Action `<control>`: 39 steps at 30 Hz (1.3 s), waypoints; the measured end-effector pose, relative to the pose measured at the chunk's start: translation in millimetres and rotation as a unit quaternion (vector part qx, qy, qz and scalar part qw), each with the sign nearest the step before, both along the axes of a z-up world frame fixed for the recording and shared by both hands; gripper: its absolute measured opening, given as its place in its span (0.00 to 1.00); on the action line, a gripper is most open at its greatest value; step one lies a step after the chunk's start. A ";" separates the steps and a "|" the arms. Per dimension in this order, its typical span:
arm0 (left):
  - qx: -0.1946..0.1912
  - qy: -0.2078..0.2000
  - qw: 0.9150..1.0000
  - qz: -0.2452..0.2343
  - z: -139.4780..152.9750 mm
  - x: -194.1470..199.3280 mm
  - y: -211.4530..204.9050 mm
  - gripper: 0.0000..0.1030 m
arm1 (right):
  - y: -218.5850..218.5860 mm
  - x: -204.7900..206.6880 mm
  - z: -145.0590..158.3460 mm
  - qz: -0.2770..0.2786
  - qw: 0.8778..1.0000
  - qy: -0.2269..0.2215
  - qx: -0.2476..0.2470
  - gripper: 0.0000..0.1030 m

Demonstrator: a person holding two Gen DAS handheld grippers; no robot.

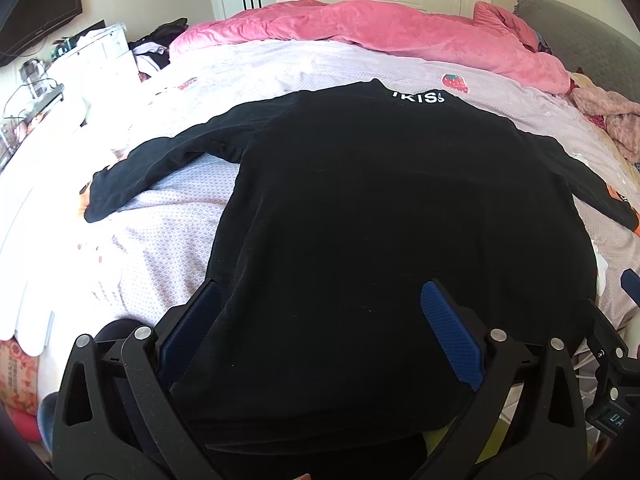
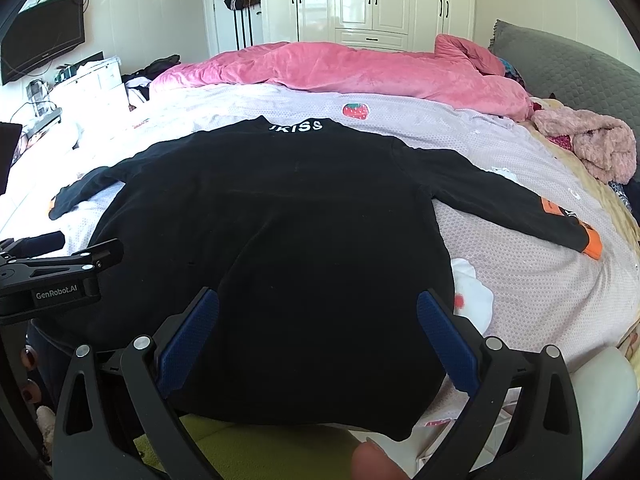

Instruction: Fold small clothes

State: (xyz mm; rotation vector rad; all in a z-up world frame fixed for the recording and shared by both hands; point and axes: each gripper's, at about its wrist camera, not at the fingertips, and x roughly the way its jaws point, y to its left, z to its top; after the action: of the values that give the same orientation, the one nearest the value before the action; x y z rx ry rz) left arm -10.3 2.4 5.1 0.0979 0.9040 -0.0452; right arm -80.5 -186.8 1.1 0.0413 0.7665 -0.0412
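A small black long-sleeved top (image 1: 380,208) lies flat on the bed, back up, white letters at the collar, sleeves spread to both sides. It also shows in the right wrist view (image 2: 280,232). Its right sleeve ends in an orange cuff (image 2: 592,244). My left gripper (image 1: 320,292) is open over the hem at the near edge, left of centre. My right gripper (image 2: 318,304) is open over the hem toward the right corner. Neither holds cloth. The left gripper's body (image 2: 60,276) shows at the left of the right wrist view.
The bed has a pale lilac patterned sheet (image 2: 520,280). A pink quilt (image 2: 340,68) is heaped along the far side. A fluffy pink garment (image 2: 592,148) lies at the right by a grey headboard (image 2: 568,64). White wardrobes stand behind.
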 end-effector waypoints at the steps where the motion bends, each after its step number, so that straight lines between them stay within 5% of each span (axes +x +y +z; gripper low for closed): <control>1: -0.001 -0.001 1.000 -0.001 0.4 -0.4 -0.1 0.91 | -0.2 0.1 0.0 0.000 1.000 0.000 0.000 0.96; 23: -0.005 0.008 1.000 -0.004 -1.6 10.1 -5.3 0.91 | -12.9 5.7 1.1 -0.015 1.000 -0.006 0.006 0.96; 39: -0.006 0.015 1.000 -0.010 7.9 45.8 -30.7 0.91 | -74.1 31.6 -1.1 -0.073 0.997 -0.005 0.027 0.96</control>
State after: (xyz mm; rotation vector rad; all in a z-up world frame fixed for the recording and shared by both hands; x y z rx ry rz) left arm 35.5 -28.3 12.9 0.0951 0.9324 -0.0711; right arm -48.9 -260.9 0.0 0.1488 0.7533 -0.1590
